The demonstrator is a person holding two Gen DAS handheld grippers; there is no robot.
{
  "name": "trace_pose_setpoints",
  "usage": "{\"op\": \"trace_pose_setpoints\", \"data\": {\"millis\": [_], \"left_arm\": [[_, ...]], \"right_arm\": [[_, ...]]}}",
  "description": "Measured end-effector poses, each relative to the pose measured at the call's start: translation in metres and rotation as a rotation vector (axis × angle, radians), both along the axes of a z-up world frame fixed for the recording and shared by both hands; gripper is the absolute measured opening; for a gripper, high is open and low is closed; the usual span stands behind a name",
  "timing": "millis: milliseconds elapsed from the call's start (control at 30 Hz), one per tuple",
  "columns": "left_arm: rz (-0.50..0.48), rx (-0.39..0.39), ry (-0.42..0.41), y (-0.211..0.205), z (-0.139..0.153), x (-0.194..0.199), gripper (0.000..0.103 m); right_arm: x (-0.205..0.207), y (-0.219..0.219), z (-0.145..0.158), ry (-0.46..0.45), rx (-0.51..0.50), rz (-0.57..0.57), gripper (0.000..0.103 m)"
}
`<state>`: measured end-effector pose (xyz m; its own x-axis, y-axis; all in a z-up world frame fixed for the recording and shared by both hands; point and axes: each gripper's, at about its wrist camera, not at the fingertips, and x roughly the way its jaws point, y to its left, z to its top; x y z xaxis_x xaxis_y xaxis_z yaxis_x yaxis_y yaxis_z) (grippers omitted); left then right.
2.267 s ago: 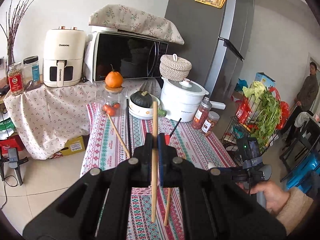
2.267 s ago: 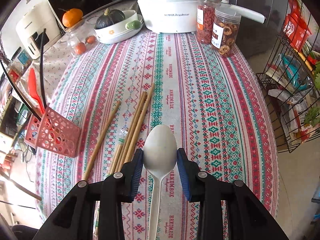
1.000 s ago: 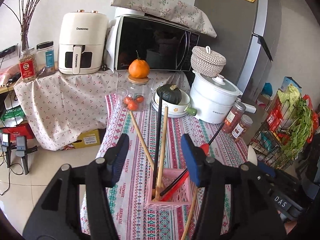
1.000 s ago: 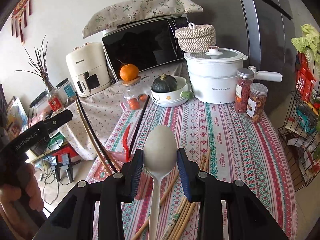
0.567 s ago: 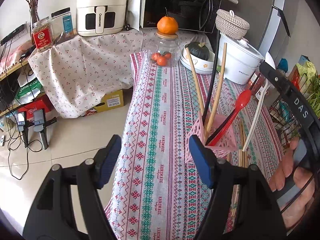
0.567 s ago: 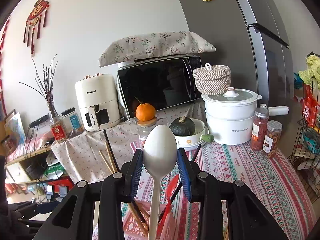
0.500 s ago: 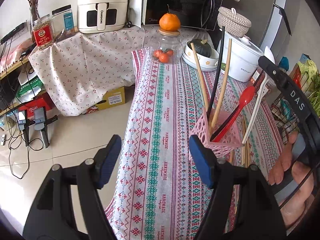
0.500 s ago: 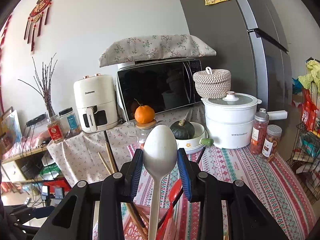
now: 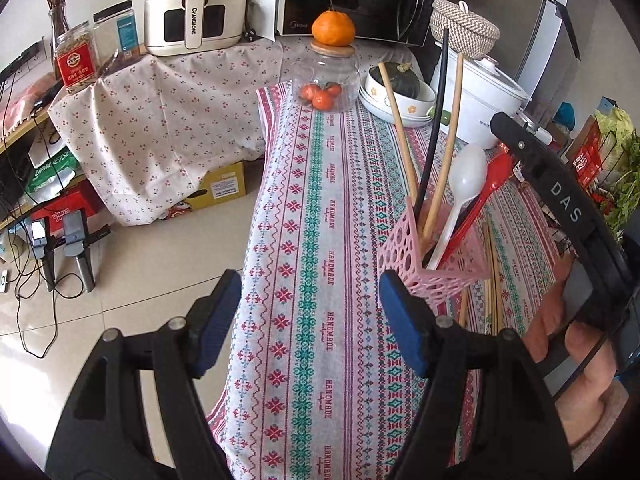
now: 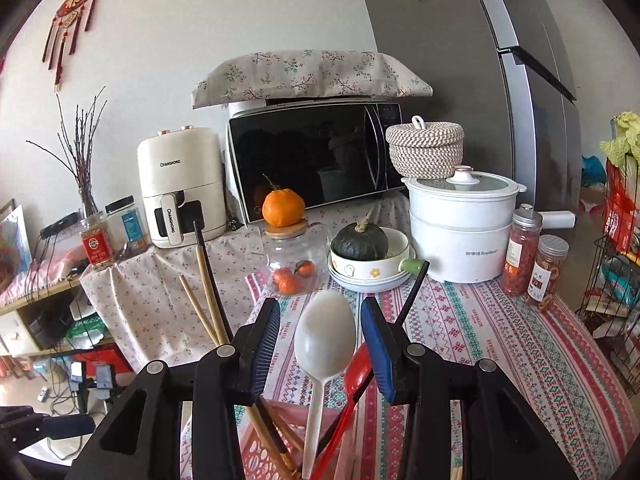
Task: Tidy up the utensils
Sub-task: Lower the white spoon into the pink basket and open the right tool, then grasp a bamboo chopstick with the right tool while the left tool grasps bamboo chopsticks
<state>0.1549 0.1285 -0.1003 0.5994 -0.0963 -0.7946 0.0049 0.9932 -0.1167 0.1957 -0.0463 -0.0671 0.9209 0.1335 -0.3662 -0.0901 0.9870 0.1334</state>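
Spoon in pink basket, right tongs opening around it; left tongs wide, empty.

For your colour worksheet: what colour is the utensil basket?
Pink basket, clearest in the left wrist view.

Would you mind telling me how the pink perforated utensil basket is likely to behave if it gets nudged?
The pink basket looks like thin perforated plastic, so probably light and easy to slide on the tablecloth. The tall chopsticks and white spoon lean out well above its rim, so it may tip.
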Motion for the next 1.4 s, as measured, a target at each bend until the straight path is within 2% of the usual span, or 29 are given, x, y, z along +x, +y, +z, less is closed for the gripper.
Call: {"op": "trace_pose_setpoints", "data": {"millis": [100,233,433,633,833,933,1000,1200,1400], "left_arm": [[-0.013,0.009,-0.002,-0.006,0.0,-0.001,0.074],[-0.038,0.011,0.0,-0.017,0.0,-0.003,0.076],[-0.077,-0.008,0.035,-0.034,-0.005,-0.006,0.082],[-0.116,-0.047,0.109,-0.058,-0.017,-0.004,0.082],[-0.172,-0.005,0.133,-0.084,-0.025,-0.004,0.082],[-0.184,0.002,0.15,-0.09,-0.029,-0.002,0.082],[-0.19,0.002,0.16,-0.093,-0.032,0.0,0.082],[-0.206,-0.002,0.175,-0.099,-0.036,0.002,0.082],[-0.228,-0.007,0.181,-0.103,-0.039,0.001,0.082]], "right_arm": [[-0.007,-0.002,0.005,0.005,-0.008,0.033,0.054],[-0.017,-0.012,0.01,0.029,-0.025,0.053,0.06],[-0.028,-0.048,0.019,0.104,-0.02,0.055,0.077],[-0.021,-0.097,0.009,0.267,0.002,0.04,0.082],[0.003,-0.137,-0.034,0.491,0.001,-0.008,0.082],[0.017,-0.153,-0.058,0.581,0.016,-0.017,0.076],[0.026,-0.159,-0.071,0.635,0.036,-0.019,0.061],[0.047,-0.159,-0.108,0.771,0.075,0.001,0.032],[0.062,-0.152,-0.128,0.823,0.055,-0.011,0.019]]}}
